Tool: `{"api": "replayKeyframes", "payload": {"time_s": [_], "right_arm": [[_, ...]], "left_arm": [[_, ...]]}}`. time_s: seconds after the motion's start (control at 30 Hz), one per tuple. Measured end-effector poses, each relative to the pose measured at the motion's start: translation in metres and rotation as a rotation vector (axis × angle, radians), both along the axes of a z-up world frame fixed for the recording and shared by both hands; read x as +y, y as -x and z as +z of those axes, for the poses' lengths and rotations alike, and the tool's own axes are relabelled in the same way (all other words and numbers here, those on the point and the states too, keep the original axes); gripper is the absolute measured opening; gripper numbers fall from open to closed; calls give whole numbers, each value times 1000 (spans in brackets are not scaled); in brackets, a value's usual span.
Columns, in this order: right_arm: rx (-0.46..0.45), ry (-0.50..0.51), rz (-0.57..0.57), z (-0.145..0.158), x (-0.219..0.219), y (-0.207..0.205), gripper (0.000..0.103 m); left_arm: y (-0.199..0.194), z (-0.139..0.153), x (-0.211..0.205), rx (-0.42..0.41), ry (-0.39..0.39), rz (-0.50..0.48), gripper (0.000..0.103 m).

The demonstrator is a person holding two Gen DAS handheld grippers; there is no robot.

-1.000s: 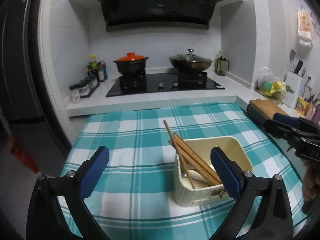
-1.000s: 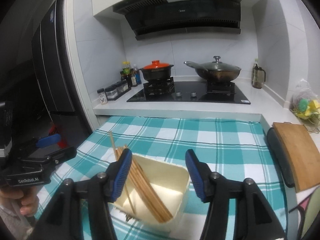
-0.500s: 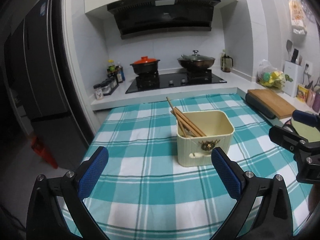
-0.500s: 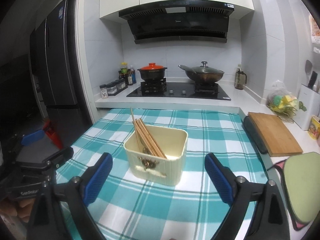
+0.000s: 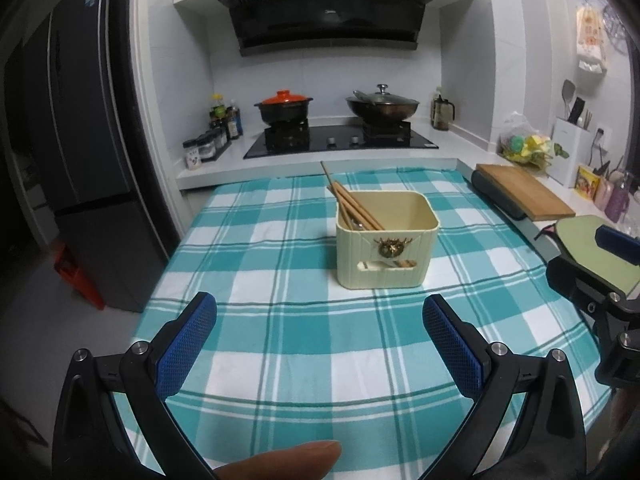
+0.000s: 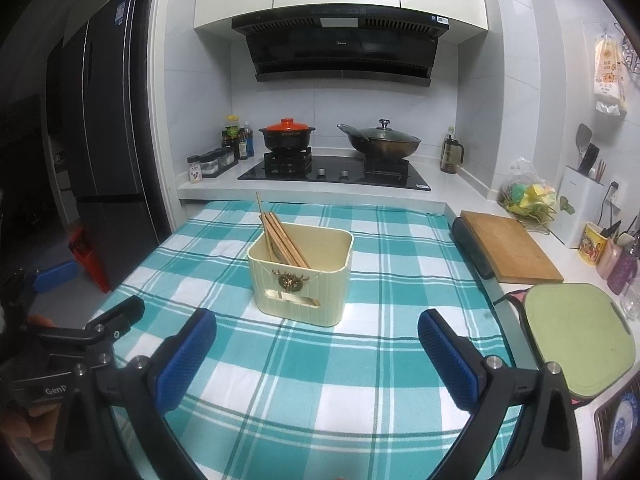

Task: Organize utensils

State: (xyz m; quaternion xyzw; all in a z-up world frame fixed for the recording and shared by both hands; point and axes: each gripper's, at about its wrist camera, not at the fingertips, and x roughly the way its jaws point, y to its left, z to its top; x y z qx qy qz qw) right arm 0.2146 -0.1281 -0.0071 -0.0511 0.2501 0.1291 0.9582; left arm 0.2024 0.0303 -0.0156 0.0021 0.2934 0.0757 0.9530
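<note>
Fingertip [image 5: 280, 458] intruding at bottom edge, rest cut off. Left gripper [image 5: 320, 344] and right gripper [image 6: 318, 350] spread wide, holding nothing, above bare checked cloth [image 5: 280, 272]. Mid-cloth: cream holder [image 5: 386, 250], chopsticks [image 5: 354, 206] leaning inside; lower contents hard to resolve. Beyond: stove [image 5: 340, 140].

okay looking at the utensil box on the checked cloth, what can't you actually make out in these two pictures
- Cream utensil box: its walls hide the lower ends of the chopsticks in both views.
- A grey utensil beside them, left wrist view: mostly hidden by the chopsticks, type unclear.
- Left gripper, right wrist view: cut off by the left edge.
- Dish, right wrist view: cut off at the lower right corner.
</note>
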Motion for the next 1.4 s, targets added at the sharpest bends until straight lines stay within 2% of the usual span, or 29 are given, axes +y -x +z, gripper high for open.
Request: {"api": "replayKeyframes", "payload": {"time_s": [0.1, 0.53, 1.4], "right_arm": [[7, -18, 20, 2, 0, 8, 103], [-4, 11, 47, 9, 14, 22, 103], [-14, 28, 50, 13, 17, 27, 103]], "left_arm": [[5, 3, -1, 3, 4, -5, 103], [12, 11, 3, -9, 9, 12, 103], [15, 15, 10, -9, 12, 30, 103]]}}
